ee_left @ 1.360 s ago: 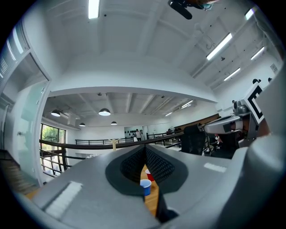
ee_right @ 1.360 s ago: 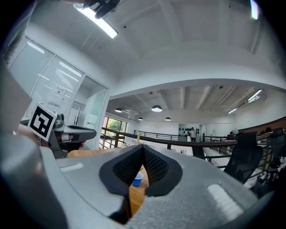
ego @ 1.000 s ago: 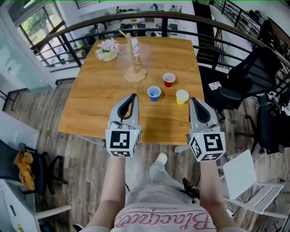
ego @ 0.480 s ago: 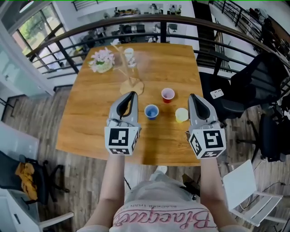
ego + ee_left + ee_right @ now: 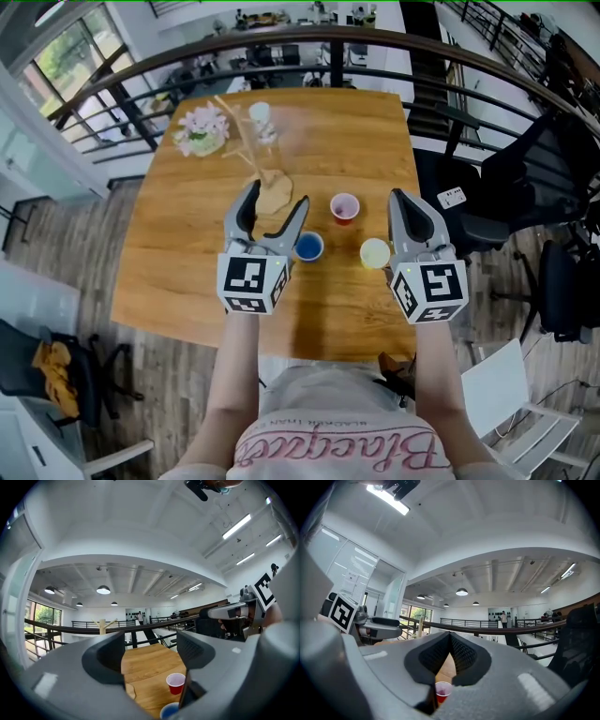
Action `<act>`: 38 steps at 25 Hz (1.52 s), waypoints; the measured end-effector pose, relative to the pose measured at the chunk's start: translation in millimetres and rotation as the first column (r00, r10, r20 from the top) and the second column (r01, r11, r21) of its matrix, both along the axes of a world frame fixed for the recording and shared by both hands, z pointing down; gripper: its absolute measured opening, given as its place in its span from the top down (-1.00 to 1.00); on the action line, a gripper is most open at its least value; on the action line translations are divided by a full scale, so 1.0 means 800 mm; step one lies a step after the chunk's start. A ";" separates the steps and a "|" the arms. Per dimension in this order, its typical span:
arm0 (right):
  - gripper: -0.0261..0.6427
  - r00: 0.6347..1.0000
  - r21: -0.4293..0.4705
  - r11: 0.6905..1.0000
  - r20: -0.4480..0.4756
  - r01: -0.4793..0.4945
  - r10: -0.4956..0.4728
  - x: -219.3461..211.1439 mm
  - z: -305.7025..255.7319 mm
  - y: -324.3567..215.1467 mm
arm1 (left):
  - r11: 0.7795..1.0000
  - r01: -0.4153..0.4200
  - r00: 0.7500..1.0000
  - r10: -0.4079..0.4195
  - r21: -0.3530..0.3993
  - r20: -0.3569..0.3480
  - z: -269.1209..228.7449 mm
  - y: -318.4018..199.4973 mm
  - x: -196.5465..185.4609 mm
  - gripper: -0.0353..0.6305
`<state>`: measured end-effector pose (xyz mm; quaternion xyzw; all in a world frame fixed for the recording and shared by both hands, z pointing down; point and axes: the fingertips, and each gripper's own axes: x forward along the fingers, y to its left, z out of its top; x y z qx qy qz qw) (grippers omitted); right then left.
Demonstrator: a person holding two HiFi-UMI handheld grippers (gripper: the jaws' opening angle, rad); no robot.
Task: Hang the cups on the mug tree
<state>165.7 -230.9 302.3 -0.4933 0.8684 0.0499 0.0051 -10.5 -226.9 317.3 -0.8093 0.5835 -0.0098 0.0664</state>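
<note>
Three cups are standing on the wooden surface (image 5: 178,253), a red cup (image 5: 345,207), a blue cup (image 5: 308,247) and a yellow cup (image 5: 375,252), near the mug tree (image 5: 270,183). The left gripper (image 5: 277,199) has just been opening its jaws, nothing between them; the right gripper (image 5: 401,200) is pressing its jaws together, empty. Only the head view is showing the yellow cup.

Red cup (image 5: 345,207), blue cup (image 5: 308,247), yellow cup (image 5: 375,252) upright, near mug tree (image 5: 273,192)
</note>
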 end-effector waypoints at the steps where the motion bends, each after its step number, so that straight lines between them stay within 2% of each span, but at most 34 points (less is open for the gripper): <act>1: 0.92 1.000 0.000 1.000 -0.001 0.002 -0.002 -0.001 0.001 -0.003 | 1.000 -0.002 1.000 0.002 -0.008 0.001 0.004 -0.005 0.001 -0.17; 10: 0.92 1.000 -0.039 0.999 -0.012 -0.015 0.014 -0.001 0.028 -0.013 | 0.995 -0.040 0.999 0.040 -0.092 -0.001 0.065 -0.024 0.009 -0.18; 14: 0.92 0.999 -0.081 0.996 -0.018 -0.029 0.027 -0.005 0.055 -0.014 | 0.985 -0.079 0.997 0.076 -0.155 -0.024 0.107 -0.020 0.016 -0.30; 19: 0.92 0.999 -0.123 0.992 -0.050 -0.023 0.017 -0.015 0.079 -0.015 | 0.962 -0.096 0.995 0.095 -0.256 -0.017 0.169 -0.009 0.020 -0.37; 26: 0.92 0.997 -0.142 0.989 -0.069 -0.030 0.020 -0.018 0.088 -0.019 | 0.922 -0.093 0.995 0.078 -0.376 -0.056 0.242 0.003 0.022 -0.43; 29: 0.92 0.997 -0.143 0.989 -0.066 -0.042 0.033 -0.014 0.088 -0.023 | 0.903 -0.102 0.995 0.089 -0.418 -0.050 0.268 0.006 0.030 -0.43; 34: 0.92 0.997 -0.153 0.987 -0.068 -0.057 0.047 -0.008 0.093 -0.023 | 0.875 -0.095 0.995 0.094 -0.475 -0.026 0.305 0.011 0.036 -0.42; 38: 0.92 0.996 -0.162 0.985 -0.077 -0.063 0.051 -0.007 0.098 -0.024 | 0.868 -0.094 0.995 0.101 -0.487 -0.012 0.321 0.007 0.041 -0.30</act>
